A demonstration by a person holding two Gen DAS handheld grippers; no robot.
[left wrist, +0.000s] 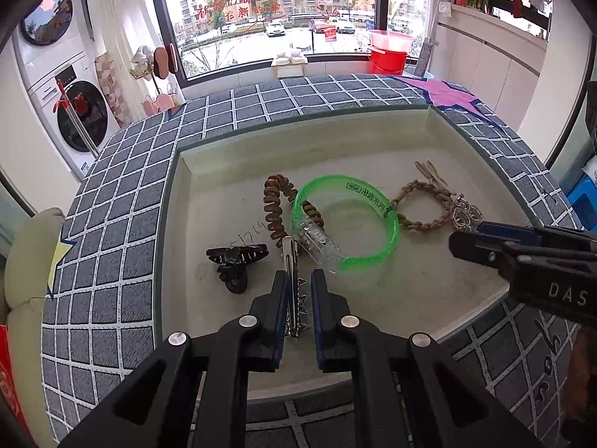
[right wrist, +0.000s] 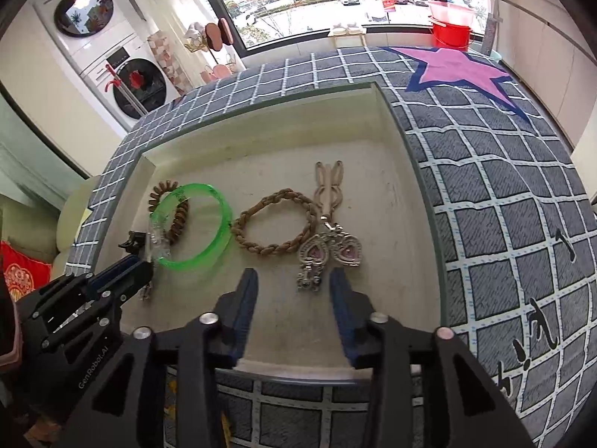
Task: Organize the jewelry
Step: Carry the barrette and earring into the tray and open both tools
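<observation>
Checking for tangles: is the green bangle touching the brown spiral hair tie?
Touching. In the left wrist view the green bangle lies across the brown spiral hair tie, whose coils pass under its rim and show through the clear plastic.

tray (right wrist: 377,112): 1 | green bangle (right wrist: 194,224): 1 | braided bracelet (right wrist: 274,224): 1 | brown spiral hair tie (left wrist: 274,209): 1 | black claw clip (left wrist: 235,261): 1 | silver spiked clip (left wrist: 294,291): 1 | heart pendants (right wrist: 332,252): 2 | beige rabbit charm (right wrist: 328,186): 1 | grippers: 2 — left gripper (left wrist: 298,280), right gripper (right wrist: 293,280)

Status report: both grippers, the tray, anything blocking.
Left gripper shut on silver hair clip. Right gripper open, empty, heart pendant just ahead. Tray path unobstructed.
</observation>
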